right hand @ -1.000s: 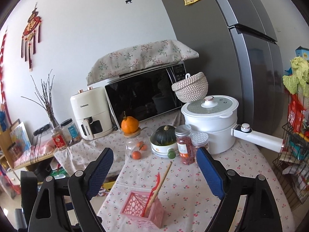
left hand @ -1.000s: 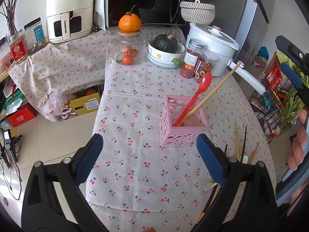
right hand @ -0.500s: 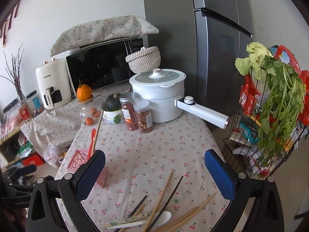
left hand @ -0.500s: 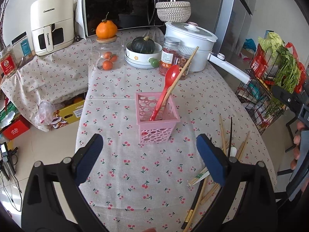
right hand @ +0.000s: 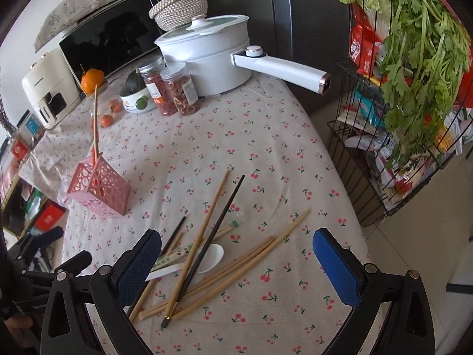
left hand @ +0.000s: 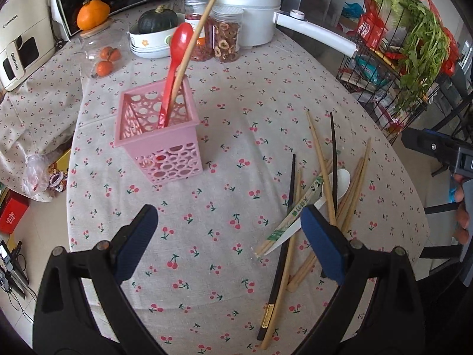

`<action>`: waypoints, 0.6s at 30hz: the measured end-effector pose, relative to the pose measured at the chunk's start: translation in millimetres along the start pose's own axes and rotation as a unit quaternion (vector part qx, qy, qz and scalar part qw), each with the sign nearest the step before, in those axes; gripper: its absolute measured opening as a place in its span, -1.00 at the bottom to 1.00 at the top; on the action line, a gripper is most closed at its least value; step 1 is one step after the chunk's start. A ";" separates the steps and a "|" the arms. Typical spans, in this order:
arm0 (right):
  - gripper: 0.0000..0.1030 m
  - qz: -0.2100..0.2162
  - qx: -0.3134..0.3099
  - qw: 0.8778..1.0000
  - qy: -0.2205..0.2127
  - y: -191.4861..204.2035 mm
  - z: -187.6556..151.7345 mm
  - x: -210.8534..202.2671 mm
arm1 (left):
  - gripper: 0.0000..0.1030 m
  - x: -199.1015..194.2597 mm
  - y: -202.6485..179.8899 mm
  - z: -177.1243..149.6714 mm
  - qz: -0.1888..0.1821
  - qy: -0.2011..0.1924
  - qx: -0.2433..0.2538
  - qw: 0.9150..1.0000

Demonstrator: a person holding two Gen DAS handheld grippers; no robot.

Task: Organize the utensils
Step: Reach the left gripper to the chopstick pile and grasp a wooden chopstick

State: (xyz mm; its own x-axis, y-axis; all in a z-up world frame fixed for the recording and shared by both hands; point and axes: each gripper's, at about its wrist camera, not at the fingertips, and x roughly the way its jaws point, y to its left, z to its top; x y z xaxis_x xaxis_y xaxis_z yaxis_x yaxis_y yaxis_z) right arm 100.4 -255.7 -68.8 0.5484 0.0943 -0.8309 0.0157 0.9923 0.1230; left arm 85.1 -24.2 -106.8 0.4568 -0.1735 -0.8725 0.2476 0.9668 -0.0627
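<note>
A pink perforated holder (left hand: 159,139) stands on the cherry-print tablecloth (left hand: 218,266), with a red spoon (left hand: 174,65) and one wooden chopstick (left hand: 201,29) leaning in it. It also shows in the right wrist view (right hand: 99,188). A loose pile of wooden and black chopsticks (right hand: 207,254) and a white spoon (right hand: 211,257) lies to its right. The pile also shows in the left wrist view (left hand: 319,195). My left gripper (left hand: 230,242) is open and empty, in front of the holder. My right gripper (right hand: 238,266) is open and empty, just above the pile.
At the back stand a white pot with a long handle (right hand: 280,68), two jars (right hand: 171,88), a bowl with a squash (left hand: 153,32), a jar with an orange on top (left hand: 93,17), an air fryer and a microwave. A wire rack with greens (right hand: 414,88) stands right of the table.
Both grippers have dropped and tilted down toward the table. The right one swung from facing the back wall to hover over the chopstick pile. The left one came closer to the holder.
</note>
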 end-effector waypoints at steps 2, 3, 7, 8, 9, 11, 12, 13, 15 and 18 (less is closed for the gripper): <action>1.00 -0.004 0.000 1.000 0.016 -4.3 -2.8 4.7 | 0.88 9.3 -6.7 2.1 -0.019 0.016 0.001 1.000; 1.00 -0.008 -0.001 1.000 0.022 -6.2 -3.4 6.5 | 0.88 13.2 -9.5 3.8 -0.030 0.021 -0.003 0.999; 1.00 -0.025 -0.002 0.999 0.043 -15.1 -3.2 13.7 | 0.70 25.3 -19.6 15.5 -0.072 0.034 -0.021 0.997; 1.00 -0.025 0.001 0.998 0.050 -18.4 -3.1 16.2 | 0.59 28.8 -23.3 18.6 -0.079 0.038 -0.021 0.996; 1.00 -0.024 0.005 0.998 0.056 -21.9 -2.4 18.8 | 0.45 32.8 -27.1 21.9 -0.085 0.041 -0.021 0.995; 1.00 -0.026 0.013 0.997 0.066 -29.0 -0.6 23.3 | 0.24 44.5 -34.9 28.4 -0.101 0.053 -0.026 0.993; 1.00 -0.028 0.015 0.997 0.069 -32.3 0.5 25.5 | 0.05 51.9 -37.6 32.2 -0.111 0.062 -0.031 0.991; 1.00 -0.032 0.017 0.997 0.072 -35.8 1.4 27.4 | -0.03 59.9 -41.6 36.0 -0.121 0.070 -0.037 0.989; 1.00 -0.038 0.021 0.996 0.078 -42.0 3.5 32.1 | -0.30 74.2 -49.4 43.7 -0.138 0.085 -0.047 0.986; 1.00 -0.039 0.028 0.995 0.088 -50.3 6.2 38.0 | -0.41 92.8 -60.8 55.5 -0.146 0.096 -0.057 0.983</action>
State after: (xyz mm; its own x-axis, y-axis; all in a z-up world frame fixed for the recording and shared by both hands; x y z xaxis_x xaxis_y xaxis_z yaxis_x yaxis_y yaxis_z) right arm 125.6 -302.5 -103.1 0.3894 0.0342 -0.9205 0.1015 0.9916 0.0798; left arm 159.9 -109.4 -157.0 0.2076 -0.4182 -0.8843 0.2408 0.8981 -0.3681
